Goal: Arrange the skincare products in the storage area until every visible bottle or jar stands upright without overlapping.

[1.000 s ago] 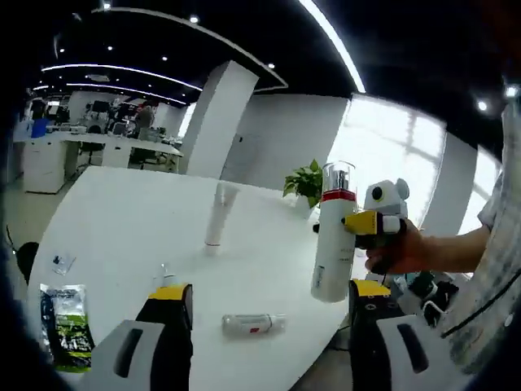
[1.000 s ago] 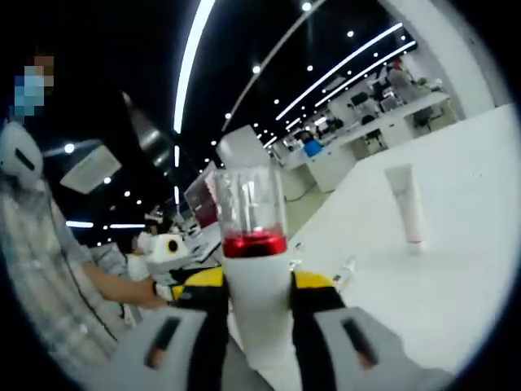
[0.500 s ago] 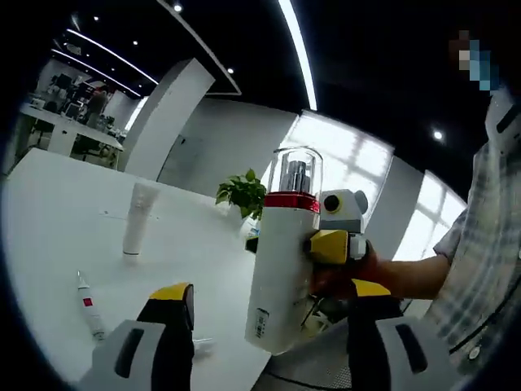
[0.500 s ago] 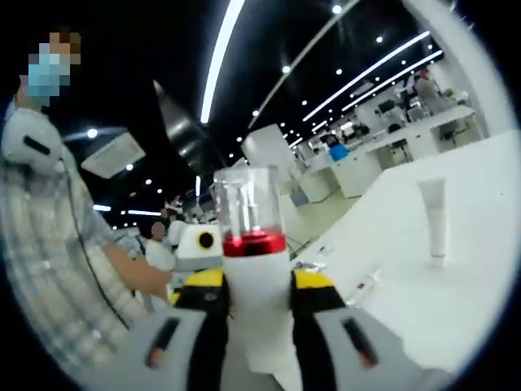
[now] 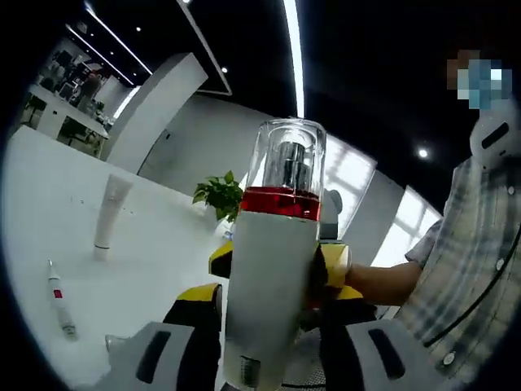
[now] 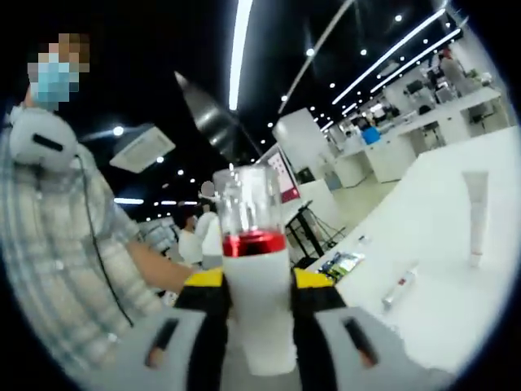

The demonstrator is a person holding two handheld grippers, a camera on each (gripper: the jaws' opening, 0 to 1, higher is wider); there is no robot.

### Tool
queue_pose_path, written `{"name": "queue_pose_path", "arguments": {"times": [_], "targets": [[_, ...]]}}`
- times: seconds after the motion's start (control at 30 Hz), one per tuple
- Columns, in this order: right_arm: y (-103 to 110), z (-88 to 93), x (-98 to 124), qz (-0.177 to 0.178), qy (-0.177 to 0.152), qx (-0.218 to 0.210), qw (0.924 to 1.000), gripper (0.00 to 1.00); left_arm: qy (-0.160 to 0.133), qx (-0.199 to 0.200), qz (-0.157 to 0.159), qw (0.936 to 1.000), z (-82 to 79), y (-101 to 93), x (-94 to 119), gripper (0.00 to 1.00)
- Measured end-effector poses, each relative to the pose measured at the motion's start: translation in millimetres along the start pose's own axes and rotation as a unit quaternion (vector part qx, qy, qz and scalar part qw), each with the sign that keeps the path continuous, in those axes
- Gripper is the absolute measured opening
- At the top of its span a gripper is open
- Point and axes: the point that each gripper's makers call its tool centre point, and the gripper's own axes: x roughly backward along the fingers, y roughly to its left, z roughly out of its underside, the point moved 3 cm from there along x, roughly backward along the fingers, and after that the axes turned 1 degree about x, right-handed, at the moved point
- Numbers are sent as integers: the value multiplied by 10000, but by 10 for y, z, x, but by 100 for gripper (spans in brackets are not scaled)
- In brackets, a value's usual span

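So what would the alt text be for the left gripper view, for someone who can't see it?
A white pump bottle with a red band and clear cap stands upright between the jaws of the left hand-held gripper, clamped by the right hand-held gripper. On the white table, one tube stands upright and a thin tube lies flat.

My left gripper [image 5: 260, 326] has dark fingers [image 5: 195, 342] capped in yellow, each set in a pale grey moulded housing with a dark oblong slot. My right gripper [image 6: 259, 326] is built alike: black fingers [image 6: 210, 334] with yellow tops, grey shells, a dark slot in each. In the left gripper view its yellow tips [image 5: 335, 265] show past mine. I wear a plaid shirt [image 6: 49, 261] in grey and off-white checks, short-sleeved; small pale buttons [image 5: 498, 265] run down its front. A thin dark cable [image 6: 102, 261] hangs across the shirt. A grey pad [image 6: 37, 138] with a dark slot sits high by my shoulder.
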Motion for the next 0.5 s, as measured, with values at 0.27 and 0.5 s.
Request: {"name": "queue_pose_path", "arguments": {"times": [0.27,0.5], "targets": [[22,22,-70,-38,13,107,9999,28,261,-628,-440,9967,3,38,8,34],[5,-49,-8,130,-129,222,9996,29,280,-728,-648,9948,-73,72,-71,34]]}}
